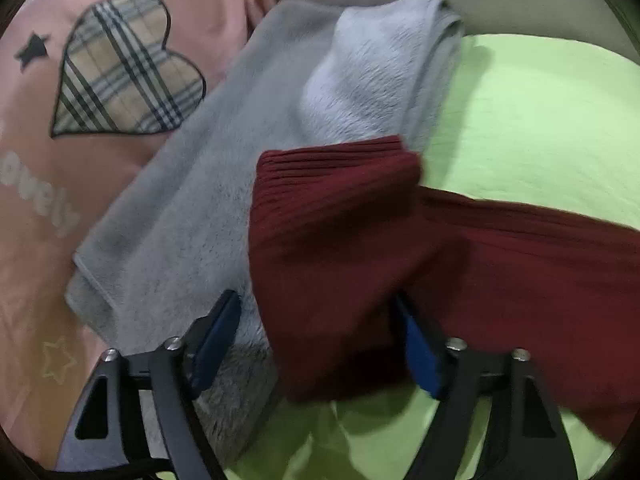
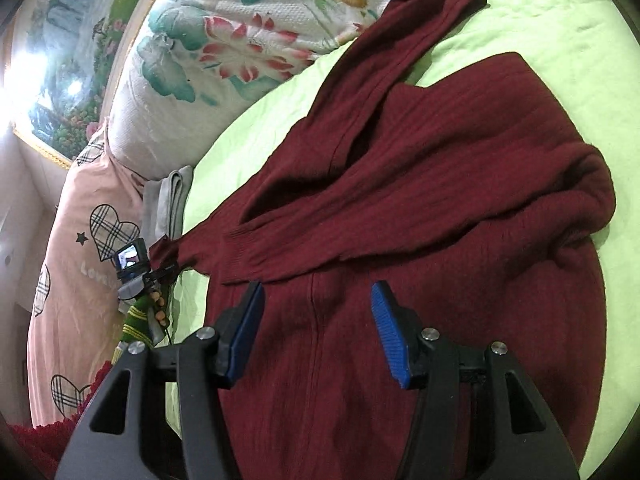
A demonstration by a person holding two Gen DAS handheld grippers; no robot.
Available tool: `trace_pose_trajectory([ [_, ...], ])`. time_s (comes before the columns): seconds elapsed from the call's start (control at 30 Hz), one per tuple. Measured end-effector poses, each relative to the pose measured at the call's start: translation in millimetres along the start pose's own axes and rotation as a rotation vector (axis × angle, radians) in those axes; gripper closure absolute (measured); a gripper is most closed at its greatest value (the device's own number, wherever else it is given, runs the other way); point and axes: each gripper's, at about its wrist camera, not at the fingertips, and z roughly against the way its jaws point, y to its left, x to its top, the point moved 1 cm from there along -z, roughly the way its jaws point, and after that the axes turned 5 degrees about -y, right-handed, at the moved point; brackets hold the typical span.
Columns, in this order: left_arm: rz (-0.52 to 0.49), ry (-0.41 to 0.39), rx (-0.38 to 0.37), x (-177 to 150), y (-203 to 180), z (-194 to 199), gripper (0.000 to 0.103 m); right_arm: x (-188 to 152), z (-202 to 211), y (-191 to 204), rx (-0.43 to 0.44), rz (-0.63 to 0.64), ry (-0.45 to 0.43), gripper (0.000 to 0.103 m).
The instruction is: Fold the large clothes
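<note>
A dark red ribbed sweater [image 2: 420, 208] lies spread on a light green bedsheet [image 2: 560, 32], one sleeve stretched toward the far pillow. My right gripper [image 2: 318, 320] is open and empty, hovering just above the sweater's body. In the left wrist view my left gripper [image 1: 320, 340] stands open with the cuff end of the other sleeve [image 1: 336, 248] lying between its fingers, the right pad partly hidden behind the cloth. The left gripper also shows at the left of the right wrist view [image 2: 138, 276], at the sleeve's end.
A folded grey fleece cloth [image 1: 192, 208] lies by the sleeve cuff. A pink quilt with plaid hearts [image 1: 80, 80] sits to the left. A floral pillow [image 2: 224, 40] and a framed picture [image 2: 60, 60] are at the bed's head.
</note>
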Motion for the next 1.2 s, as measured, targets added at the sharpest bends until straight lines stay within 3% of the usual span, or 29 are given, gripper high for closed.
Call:
trace_pose_trajectory([
  [0.07,0.055,-0.021,-0.047,6.0,12.5,-1.4,0.076,1.3,0.2,0.6,-0.003,0.005,0.0,0.047],
  [0.1,0.131,-0.026,-0.143,10.0,26.5,1.2,0.088,1.3,0.1,1.6,-0.004,0.009,-0.001,0.047],
  [0.13,0.172,-0.028,-0.187,12.1,33.9,3.5,0.094,1.3,-0.7,2.8,-0.004,0.012,-0.001,0.047],
  [0.3,0.39,-0.087,-0.48,16.5,71.4,23.6,0.098,-3.8,-8.3,3.7,0.01,0.003,0.015,0.047],
  [0.43,0.426,-0.116,-0.652,14.6,65.8,53.0,0.098,-8.9,-9.4,6.1,0.024,0.0,0.018,0.047],
  [0.7,0.34,-0.158,-0.969,-2.2,-21.5,165.9,0.098,-9.0,11.1,3.1,0.046,-0.005,-0.033,0.047],
  [0.87,0.206,-0.147,-1.138,-21.3,-95.5,230.6,0.098,-6.5,28.0,-6.0,0.062,-0.017,-0.087,0.047],
  [1.03,0.07,-0.131,-1.222,-55.1,-174.3,300.5,0.098,-2.5,31.1,-17.6,0.068,-0.055,-0.113,0.047],
  [1.2,-0.043,-0.07,-1.243,-85.4,-252.2,320.1,0.097,3.4,30.6,-22.7,0.047,-0.076,-0.142,0.047],
])
